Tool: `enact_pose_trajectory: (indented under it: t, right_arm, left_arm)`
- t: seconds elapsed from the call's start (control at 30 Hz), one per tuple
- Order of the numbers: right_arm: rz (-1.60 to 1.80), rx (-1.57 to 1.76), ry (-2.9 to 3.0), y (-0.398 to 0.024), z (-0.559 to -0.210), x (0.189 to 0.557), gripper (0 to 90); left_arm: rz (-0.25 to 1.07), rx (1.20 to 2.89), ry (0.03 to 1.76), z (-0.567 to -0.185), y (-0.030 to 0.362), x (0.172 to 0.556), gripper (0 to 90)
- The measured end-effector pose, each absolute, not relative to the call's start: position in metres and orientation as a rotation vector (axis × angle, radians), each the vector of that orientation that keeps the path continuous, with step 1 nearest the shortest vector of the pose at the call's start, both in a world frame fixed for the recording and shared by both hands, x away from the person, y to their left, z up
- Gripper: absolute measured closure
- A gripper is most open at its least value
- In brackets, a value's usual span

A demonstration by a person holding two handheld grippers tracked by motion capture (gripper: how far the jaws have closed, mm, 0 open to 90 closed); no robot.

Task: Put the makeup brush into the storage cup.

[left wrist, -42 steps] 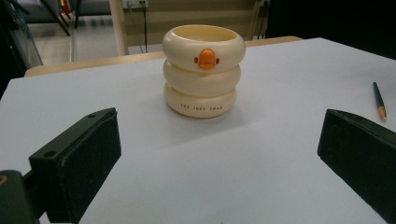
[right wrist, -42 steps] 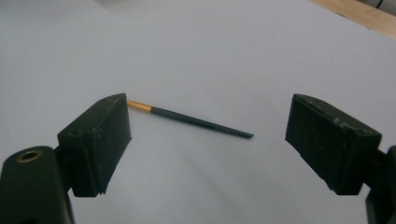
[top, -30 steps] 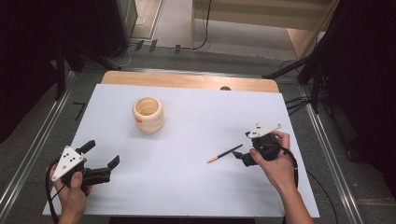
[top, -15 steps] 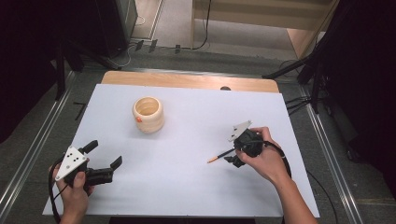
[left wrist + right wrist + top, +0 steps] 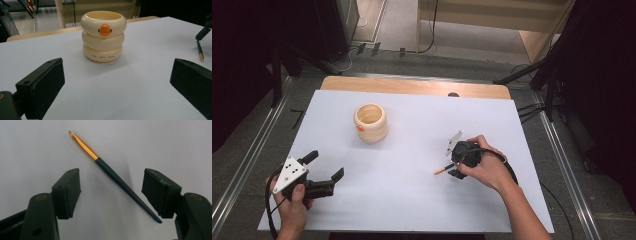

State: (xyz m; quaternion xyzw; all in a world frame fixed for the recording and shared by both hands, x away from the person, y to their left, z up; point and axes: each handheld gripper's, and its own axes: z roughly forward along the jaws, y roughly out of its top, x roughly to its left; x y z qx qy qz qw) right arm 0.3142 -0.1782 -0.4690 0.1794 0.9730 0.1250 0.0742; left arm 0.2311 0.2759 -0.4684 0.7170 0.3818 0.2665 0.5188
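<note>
White table (image 5: 412,150), brush (image 5: 112,173) flat near right edge. Right gripper (image 5: 111,192) half wide over brush, jaws just been closing, not touching yet. Go low, squeeze dark handle middle. Left gripper (image 5: 117,82) wide, empty.

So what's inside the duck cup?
The cup looks empty near the top: just its pale inner wall shows from the left gripper view and the high view. Its own rim hides the bottom, so something small lying there can't be ruled out.
</note>
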Motion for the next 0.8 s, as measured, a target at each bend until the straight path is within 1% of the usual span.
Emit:
enact_pose_trajectory:
  t: [0.03,0.27,0.77,0.8]
  right_arm:
    - [0.352,0.534,2.936,-0.175,-0.472,0.316,36.7]
    - [0.258,0.503,2.976,-0.167,-0.477,0.320,41.2]
    - [0.222,0.443,3.024,-0.162,-0.482,0.332,46.3]
    - [0.203,0.488,3.031,-0.161,-0.481,0.332,46.3]
  left_arm:
    - [0.639,1.718,0.916,-0.469,0.276,0.231,0.0]
    - [0.636,1.725,0.912,-0.469,0.274,0.231,0.0]
    - [0.640,1.728,0.914,-0.469,0.273,0.231,0.0]
    - [0.641,1.728,0.916,-0.469,0.273,0.232,0.0]
